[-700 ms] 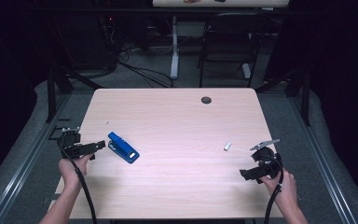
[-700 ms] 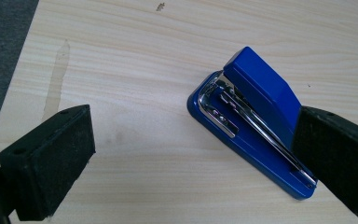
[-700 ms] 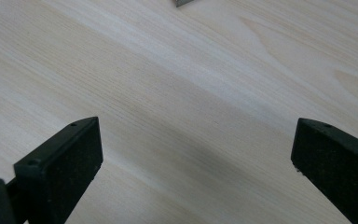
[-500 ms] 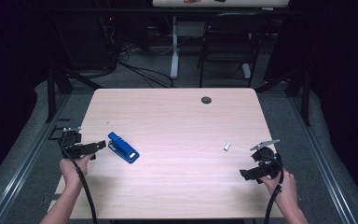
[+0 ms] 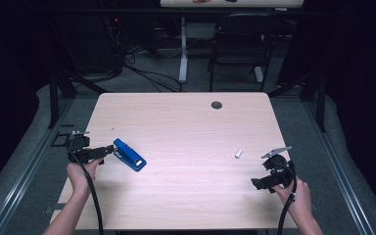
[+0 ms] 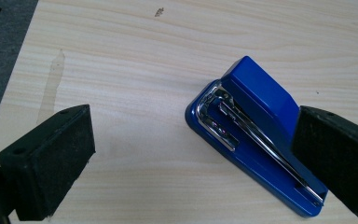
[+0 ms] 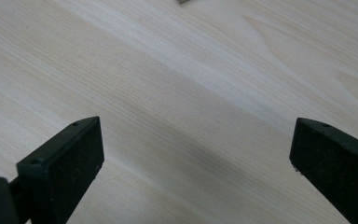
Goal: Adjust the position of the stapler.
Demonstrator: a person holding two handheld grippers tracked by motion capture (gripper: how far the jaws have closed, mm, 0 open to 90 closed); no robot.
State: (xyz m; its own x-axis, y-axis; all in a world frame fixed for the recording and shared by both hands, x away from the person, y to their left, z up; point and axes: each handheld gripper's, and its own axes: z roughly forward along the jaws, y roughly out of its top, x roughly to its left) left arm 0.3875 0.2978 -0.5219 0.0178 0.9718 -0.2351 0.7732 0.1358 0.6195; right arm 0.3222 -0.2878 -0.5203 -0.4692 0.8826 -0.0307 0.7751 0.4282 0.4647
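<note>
A blue stapler [image 5: 129,154] lies on the left part of the wooden table [image 5: 186,132], its chrome staple channel showing in the left gripper view [image 6: 256,140]. My left gripper [image 5: 108,150] is open right at the stapler's near end; in its own view [image 6: 193,149] the right jaw overlaps the stapler's side while the left jaw stands apart over bare wood. A small silver strip of staples [image 5: 238,153] lies right of centre. My right gripper [image 5: 255,183] is open near the front right edge, with only wood between its jaws [image 7: 196,163].
A round black grommet [image 5: 217,105] sits near the table's far edge. Beyond the table stand a black chair [image 5: 240,44] and a white desk leg [image 5: 182,54] with cables on the grey floor. A faint stain [image 6: 51,84] marks the wood at the left.
</note>
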